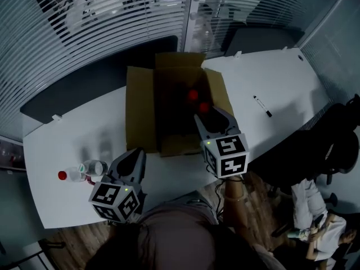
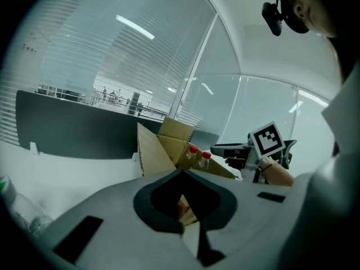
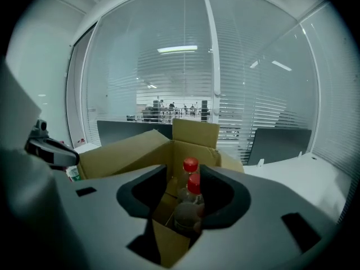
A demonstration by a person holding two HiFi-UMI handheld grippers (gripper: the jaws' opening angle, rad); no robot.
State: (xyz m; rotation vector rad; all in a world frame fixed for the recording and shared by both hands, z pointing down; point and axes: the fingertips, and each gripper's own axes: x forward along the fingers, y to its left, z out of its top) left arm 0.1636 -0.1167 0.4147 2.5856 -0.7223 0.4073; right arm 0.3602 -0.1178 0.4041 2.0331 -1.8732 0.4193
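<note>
An open cardboard box (image 1: 140,114) stands on the white table (image 1: 281,80). Two clear bottles with red caps stand inside it, one (image 1: 193,95) behind the other (image 1: 203,107). My right gripper (image 1: 214,118) hovers at the box's near right corner, open and empty. In the right gripper view the two bottles (image 3: 190,176) show between its spread jaws (image 3: 184,170). My left gripper (image 1: 138,152) is low over the table, left of the box's front, shut on nothing. In the left gripper view the box (image 2: 154,148) and the bottles (image 2: 194,153) lie ahead of it (image 2: 181,173).
Two more bottles lie on the table at the left, one red-capped (image 1: 68,175), one with a pale cap (image 1: 93,167). A black pen (image 1: 262,106) lies right of the box. A dark chair (image 1: 337,134) and a seated person (image 1: 320,224) are at the right.
</note>
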